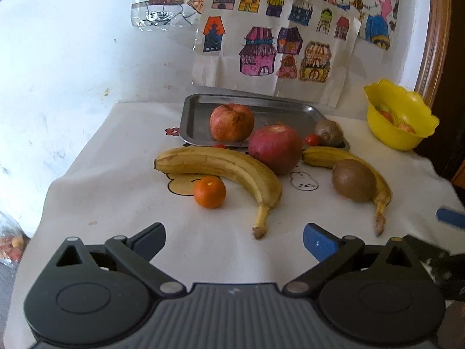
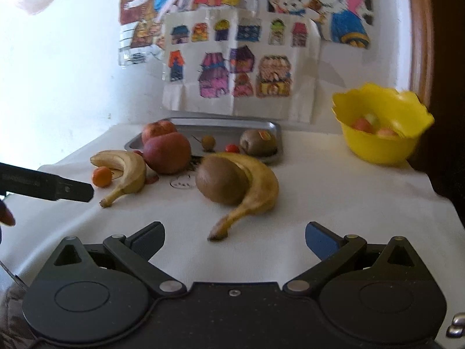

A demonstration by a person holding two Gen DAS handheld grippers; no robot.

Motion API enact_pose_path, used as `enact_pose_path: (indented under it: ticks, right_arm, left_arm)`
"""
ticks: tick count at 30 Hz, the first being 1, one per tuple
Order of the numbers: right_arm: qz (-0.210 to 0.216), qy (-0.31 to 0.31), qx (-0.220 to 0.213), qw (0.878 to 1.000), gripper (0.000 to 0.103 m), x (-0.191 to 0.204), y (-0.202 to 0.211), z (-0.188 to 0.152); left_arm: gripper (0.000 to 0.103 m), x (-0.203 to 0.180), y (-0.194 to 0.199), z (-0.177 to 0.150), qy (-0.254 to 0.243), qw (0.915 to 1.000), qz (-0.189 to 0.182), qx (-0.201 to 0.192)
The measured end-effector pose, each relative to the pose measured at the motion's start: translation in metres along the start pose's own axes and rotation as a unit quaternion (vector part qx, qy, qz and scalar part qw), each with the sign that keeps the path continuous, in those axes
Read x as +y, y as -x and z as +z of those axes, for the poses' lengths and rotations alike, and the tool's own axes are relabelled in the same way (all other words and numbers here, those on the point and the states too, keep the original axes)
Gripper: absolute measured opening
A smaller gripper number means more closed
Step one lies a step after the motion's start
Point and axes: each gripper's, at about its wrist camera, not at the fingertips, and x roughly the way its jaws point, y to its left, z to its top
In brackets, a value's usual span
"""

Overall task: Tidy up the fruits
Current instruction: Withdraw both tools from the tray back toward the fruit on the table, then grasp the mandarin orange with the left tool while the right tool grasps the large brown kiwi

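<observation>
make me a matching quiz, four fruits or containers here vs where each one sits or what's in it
Column one:
1. small orange
2. paler apple
3. yellow bowl
4. front kiwi

Column two:
a. on the metal tray
b. against the smaller banana
c. on the cloth beside the big banana
d. back right, with fruit pieces inside

Pairs: 1-c, 2-a, 3-d, 4-b

two bananas [image 1: 229, 171], two apples [image 1: 232, 122], two kiwis [image 1: 353, 180]

Bright white wall [image 1: 72, 58] hung with coloured drawings [image 1: 270, 49], above a white-clothed table [image 1: 116, 203].
</observation>
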Motion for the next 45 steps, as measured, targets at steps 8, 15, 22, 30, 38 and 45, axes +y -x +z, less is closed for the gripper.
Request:
enact_pose_path:
  ticks: [8,15,22,30,38,45]
  right_arm:
    - [0.029,0.035,0.002,0.999,0.102,-0.002,-0.024,0.021]
    - [0.060,0.060,0.008,0.996,0.101,-0.001,-0.050,0.037]
    - [0.073,0.053,0.017,0.996,0.094,0.004,-0.080,0.048]
    - [0.083,0.067,0.032,0.994,0.086,0.010,-0.097,0.050]
    - [0.062,0.074,0.040,0.995,0.085,0.017,-0.107,0.048]
    - [0.102,0.064,0.036,0.992,0.080,0.019,-0.098,0.047]
  left_arm:
    - [0.103,0.009,-0.020,0.010,0.001,0.9998,-0.003,0.021]
    - [0.103,0.023,-0.040,0.023,-0.011,0.9994,0.007,0.031]
    - [0.101,0.027,-0.052,0.031,-0.014,0.9994,0.002,0.033]
    - [0.091,0.033,-0.064,0.032,-0.004,0.9991,-0.010,0.041]
    - [0.076,0.027,-0.066,0.034,-0.012,0.9993,-0.018,0.032]
    - [0.055,0.020,-0.063,0.031,-0.021,0.9990,-0.032,0.024]
